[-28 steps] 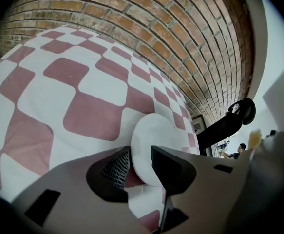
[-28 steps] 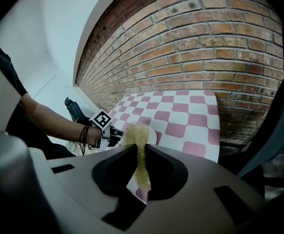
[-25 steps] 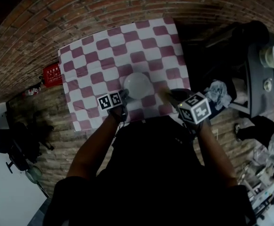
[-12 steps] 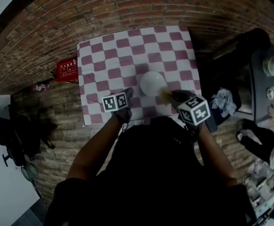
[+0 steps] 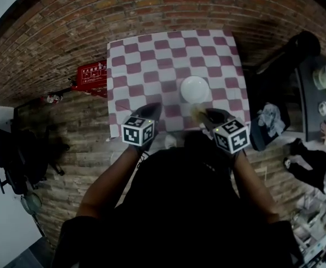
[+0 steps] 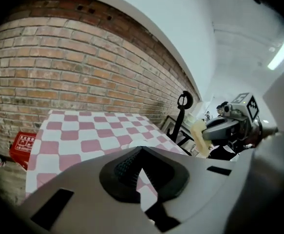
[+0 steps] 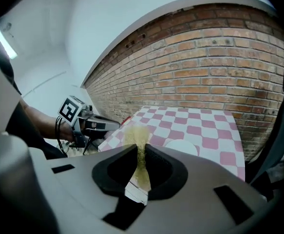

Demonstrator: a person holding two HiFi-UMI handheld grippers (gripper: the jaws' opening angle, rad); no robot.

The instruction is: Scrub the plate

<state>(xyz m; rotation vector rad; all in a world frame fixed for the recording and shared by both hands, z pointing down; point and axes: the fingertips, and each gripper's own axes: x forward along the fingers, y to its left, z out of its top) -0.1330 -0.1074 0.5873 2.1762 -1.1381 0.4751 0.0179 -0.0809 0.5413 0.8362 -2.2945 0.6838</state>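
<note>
Left gripper [image 5: 150, 111]: near left, over the cloth's near edge; jaws have just closed together, nothing between them.
Right gripper [image 5: 205, 115]: near right; jaws clamped on a yellow sponge [image 7: 141, 152].
Plate [image 5: 195, 89]: white, on the checked cloth [image 5: 151, 60], just beyond the sponge.

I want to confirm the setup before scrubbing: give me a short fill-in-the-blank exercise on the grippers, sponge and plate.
The right gripper is shut on a sponge coloured ____.
The left gripper has its jaws ____, with nothing between them.
The white plate lies on the checkered tablecloth, touched by ____ gripper.
Missing words: yellow; shut; neither.
</note>
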